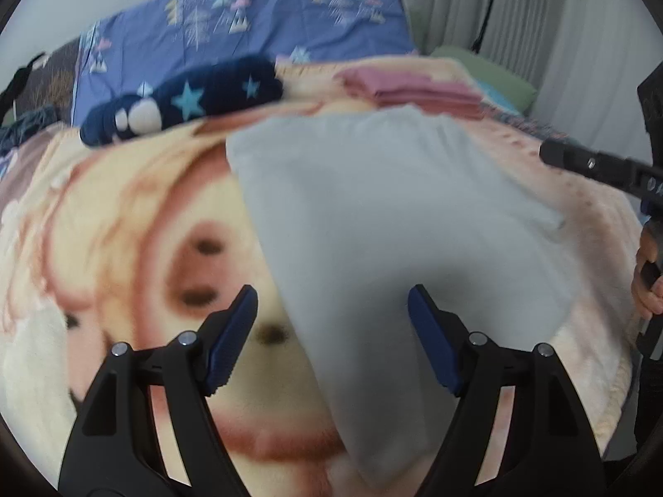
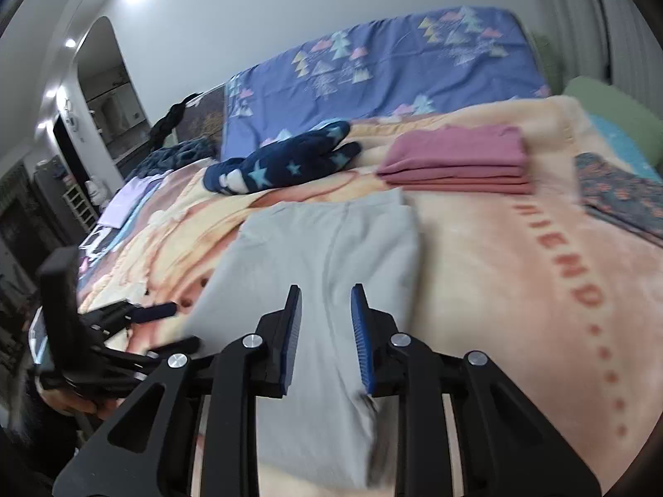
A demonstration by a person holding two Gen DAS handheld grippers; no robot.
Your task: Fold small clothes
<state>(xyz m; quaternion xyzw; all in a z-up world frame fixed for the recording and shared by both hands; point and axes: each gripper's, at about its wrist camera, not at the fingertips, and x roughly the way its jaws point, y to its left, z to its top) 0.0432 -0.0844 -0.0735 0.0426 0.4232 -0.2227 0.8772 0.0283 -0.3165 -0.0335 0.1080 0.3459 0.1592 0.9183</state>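
Left gripper: its two blue pads are far apart, so it is wide open and holds nothing. It hangs over the near left edge of the grey cloth.

Grey cloth: this is the thing to fold. It lies flat on the blanket, right in front of both grippers. It is long, and its long way runs from the grippers toward the pink pile. It looks soft, thin and smooth, with a line down the middle like a fold or seam. The pictures are blurry, so I cannot tell what kind of clothing it is.

Right gripper: its pads stand a little apart, with the near right part of the grey cloth under them. They pinch nothing, so it is open too.

Which one is nearer: both sit at the near end of the grey cloth, one by each side. I think the next move is to grab that near end with both and lift it toward the far end.

Star cloth: dark blue, fluffy, with light stars. It is past the grey cloth, on the left.

Pink pile: folded flat, neat and square. It is just past the grey cloth, on the right.

Blanket: fuzzy, peach and cream, with a big face picture. It is under the grey cloth.
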